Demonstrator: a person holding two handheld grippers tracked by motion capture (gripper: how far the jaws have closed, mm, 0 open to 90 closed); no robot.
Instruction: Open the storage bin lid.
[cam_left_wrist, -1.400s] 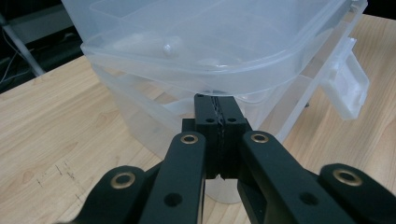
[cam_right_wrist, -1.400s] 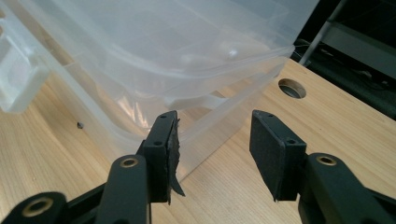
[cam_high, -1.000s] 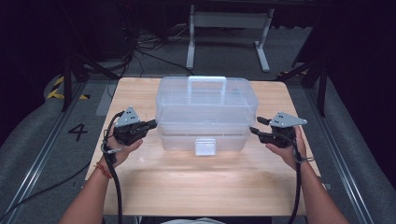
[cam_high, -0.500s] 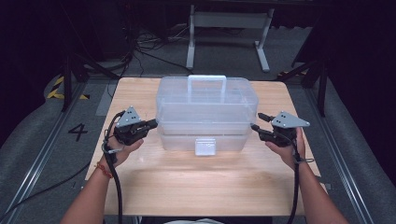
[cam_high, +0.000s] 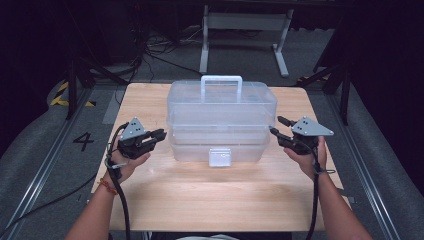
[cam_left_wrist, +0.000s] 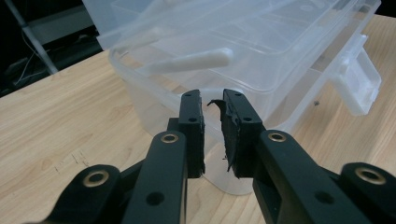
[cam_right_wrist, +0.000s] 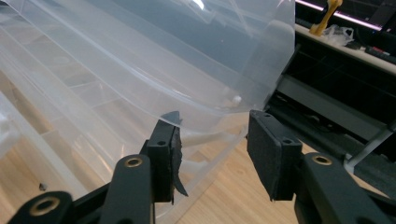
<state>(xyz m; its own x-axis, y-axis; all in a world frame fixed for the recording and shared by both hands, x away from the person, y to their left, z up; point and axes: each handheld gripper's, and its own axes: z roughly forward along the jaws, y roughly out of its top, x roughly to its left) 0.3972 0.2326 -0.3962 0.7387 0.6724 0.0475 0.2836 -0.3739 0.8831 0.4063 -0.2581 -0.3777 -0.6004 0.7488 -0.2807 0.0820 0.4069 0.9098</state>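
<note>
A clear plastic toolbox with a white handle and a front latch stands in the middle of the wooden table. My left gripper sits at the box's left end, its tips close to the wall. In the left gripper view the jaws have just been opening; a narrow gap shows, with nothing in it and the box beyond. My right gripper is at the box's right end. Its jaws have just been closing but stand apart, the box's corner just ahead, untouched.
Bare tabletop lies in front of the box and on both sides. Behind the table a white metal stand and several cables sit on the dark floor. A "4" mark and yellow-black tape are on the floor at left.
Both hands have stayed beside the box. The left jaws have parted a little and the right jaws have narrowed slightly.
</note>
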